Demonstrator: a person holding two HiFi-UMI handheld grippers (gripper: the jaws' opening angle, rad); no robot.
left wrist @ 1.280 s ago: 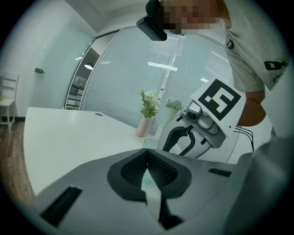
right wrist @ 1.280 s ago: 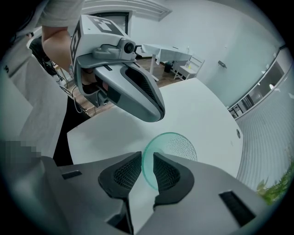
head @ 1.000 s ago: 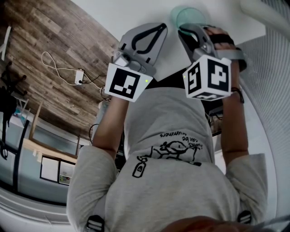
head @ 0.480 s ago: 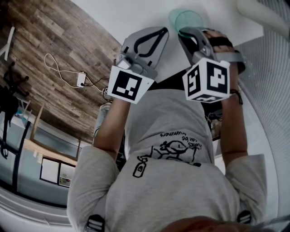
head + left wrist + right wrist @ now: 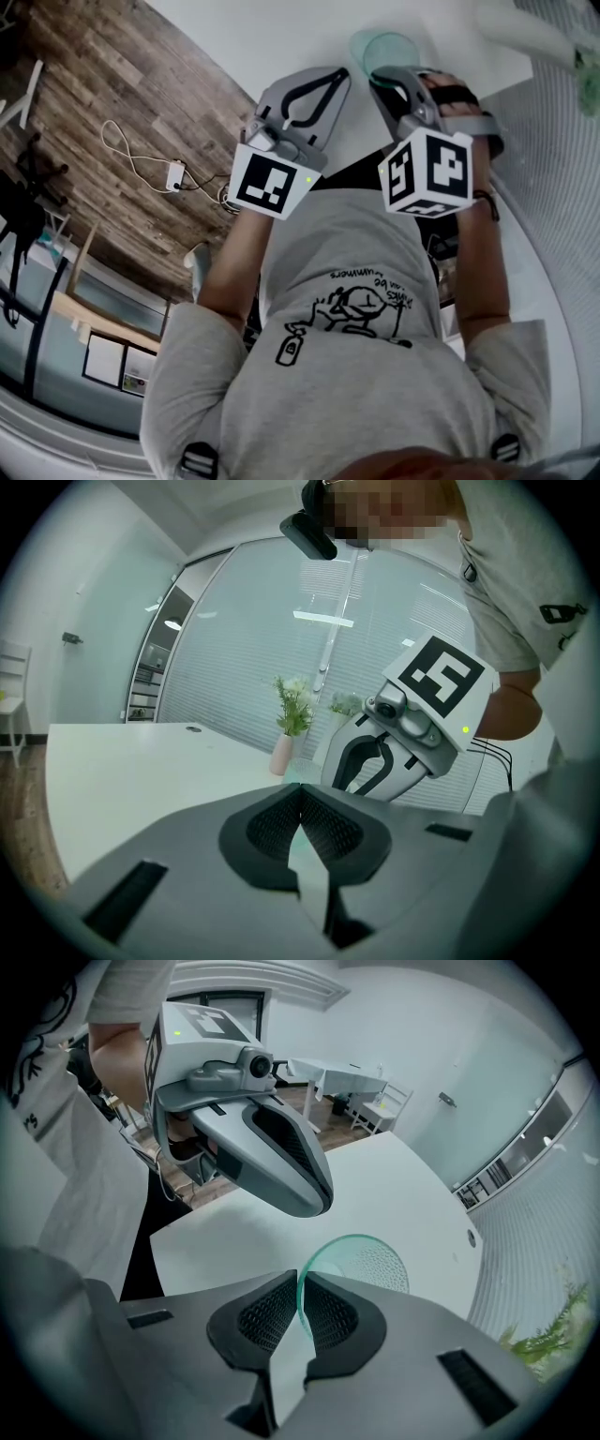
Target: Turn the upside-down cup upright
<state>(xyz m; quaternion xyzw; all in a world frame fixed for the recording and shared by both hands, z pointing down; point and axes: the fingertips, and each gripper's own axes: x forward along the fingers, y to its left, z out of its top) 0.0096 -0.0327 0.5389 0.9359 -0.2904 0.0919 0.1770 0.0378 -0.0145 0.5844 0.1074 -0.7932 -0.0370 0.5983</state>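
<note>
A clear green cup [image 5: 384, 45] stands on the white table [image 5: 281, 37] at the top of the head view. In the right gripper view its mouth faces the camera, and the dotted base of the cup [image 5: 370, 1262] shows through it. My right gripper [image 5: 302, 1302] points steeply down and is shut on the cup's thin rim wall, which sits between the two pads. In the head view the right gripper [image 5: 382, 71] meets the cup's near side. My left gripper [image 5: 330, 75] hovers just left of the cup, shut and empty. From its own camera the left gripper [image 5: 301, 803] shows pads together.
A pink vase with a plant [image 5: 284, 747] stands farther along the table, near the glass wall with blinds. To the left of the table lies wooden floor [image 5: 112, 94] with a cable and adapter [image 5: 175, 173]. A white table and chairs [image 5: 361, 1087] stand across the room.
</note>
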